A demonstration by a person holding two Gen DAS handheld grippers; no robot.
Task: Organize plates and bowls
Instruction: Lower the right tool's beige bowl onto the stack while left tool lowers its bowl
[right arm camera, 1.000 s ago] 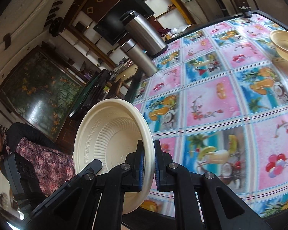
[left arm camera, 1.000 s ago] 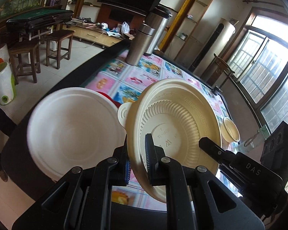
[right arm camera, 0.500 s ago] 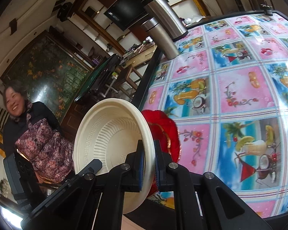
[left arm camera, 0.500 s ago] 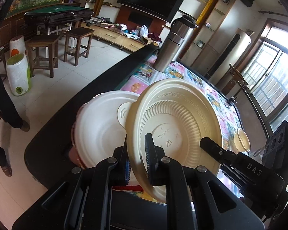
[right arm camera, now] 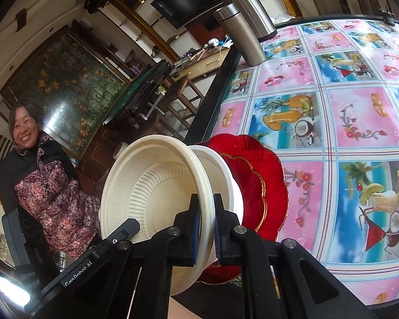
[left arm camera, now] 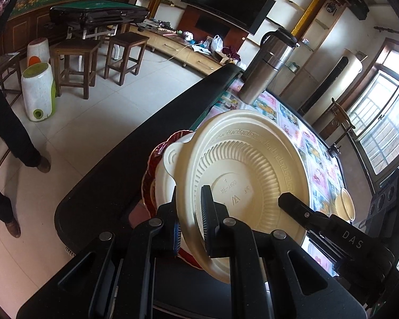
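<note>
With both the left gripper [left arm camera: 190, 220] and the right gripper [right arm camera: 206, 228] pinched tight on opposite rims of the cream plate [left arm camera: 248, 178], held tilted over the white bowl [right arm camera: 220, 175] on the red plate [right arm camera: 255, 183], level it, centre, lower, then release together

Both grippers, left [left arm camera: 190, 218] and right [right arm camera: 206, 223], are black plastic with silver screws, blue-edged jaws and white lettering.

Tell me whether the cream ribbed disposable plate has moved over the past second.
Yes. The cream ribbed disposable plate has travelled toward the red scalloped glass plate, which was out of view before.
</note>
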